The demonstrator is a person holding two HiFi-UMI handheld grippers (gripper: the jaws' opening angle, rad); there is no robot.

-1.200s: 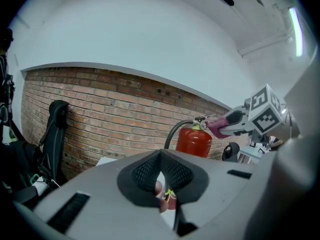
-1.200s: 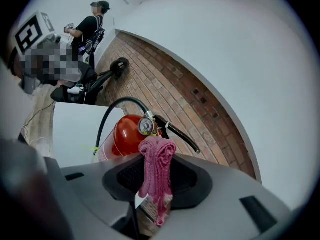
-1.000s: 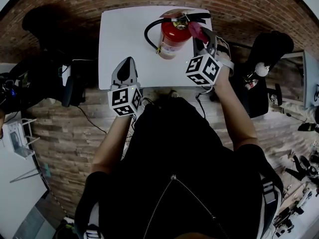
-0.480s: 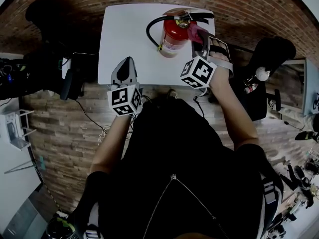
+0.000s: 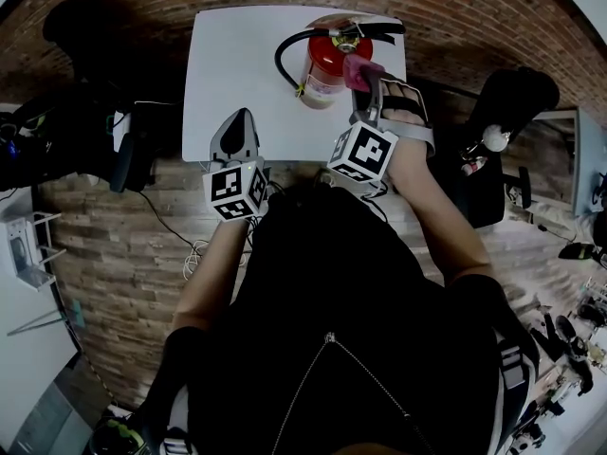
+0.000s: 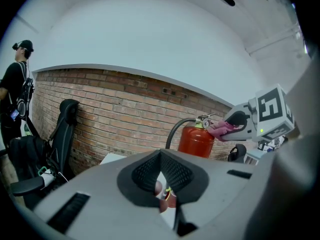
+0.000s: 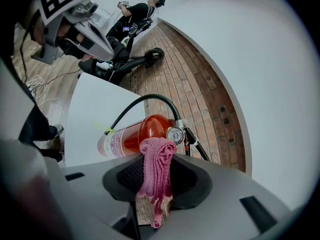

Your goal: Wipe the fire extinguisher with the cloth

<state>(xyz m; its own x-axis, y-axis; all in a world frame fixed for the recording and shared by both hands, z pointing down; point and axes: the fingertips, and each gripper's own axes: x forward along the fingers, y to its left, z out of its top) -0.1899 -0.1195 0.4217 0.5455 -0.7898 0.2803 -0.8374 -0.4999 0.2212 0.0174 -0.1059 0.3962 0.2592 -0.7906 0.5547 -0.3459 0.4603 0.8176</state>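
Has brought the right gripper (image 5: 368, 81), clenched on the pink cloth (image 5: 358, 70), in from the right to the upper side of the fire extinguisher (image 5: 327, 64), upright on the white surface (image 5: 237, 55). Keeps the left gripper (image 5: 241, 117) closed and empty, well in front-left of the extinguisher. Looks ready for wiping strokes.

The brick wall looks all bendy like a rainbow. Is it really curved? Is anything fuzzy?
Probably not. In the left gripper view the brick wall arches and the picture's corners go black, which is a wide-angle lens effect. In the right gripper view the wall sweeps round too, while the cloth looks sharp. In the head view the table edges bulge outward.
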